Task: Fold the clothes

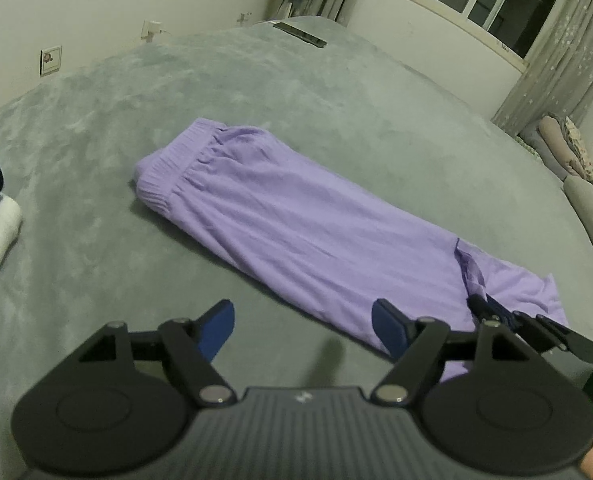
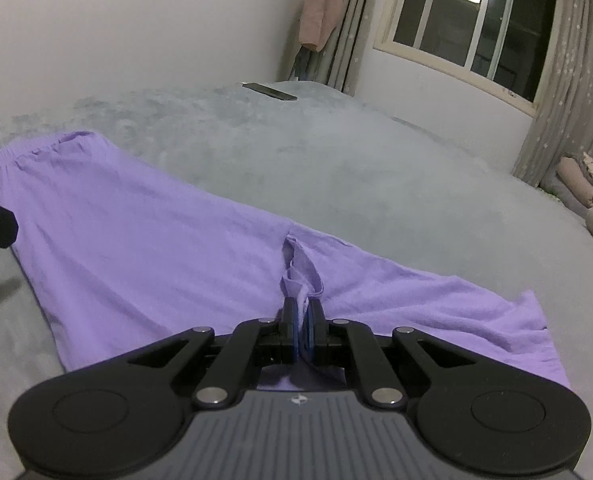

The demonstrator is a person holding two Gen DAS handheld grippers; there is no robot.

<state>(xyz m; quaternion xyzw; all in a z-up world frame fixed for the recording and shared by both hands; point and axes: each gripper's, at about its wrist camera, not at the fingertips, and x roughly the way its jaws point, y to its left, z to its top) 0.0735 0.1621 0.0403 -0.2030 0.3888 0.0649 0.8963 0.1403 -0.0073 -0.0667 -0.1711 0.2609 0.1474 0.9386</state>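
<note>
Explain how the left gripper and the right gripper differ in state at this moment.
The left gripper is open and holds nothing; the right gripper is shut on the purple trousers. The left hovers over the grey blanket beside the fabric; the right pinches a raised fold. Both have blue pads.

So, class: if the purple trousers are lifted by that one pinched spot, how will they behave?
The trousers are probably floppy: the cloth bunches at the right hand-held gripper. They likely drape and trail, since they lie long and flat. They seem light, being thin.
</note>
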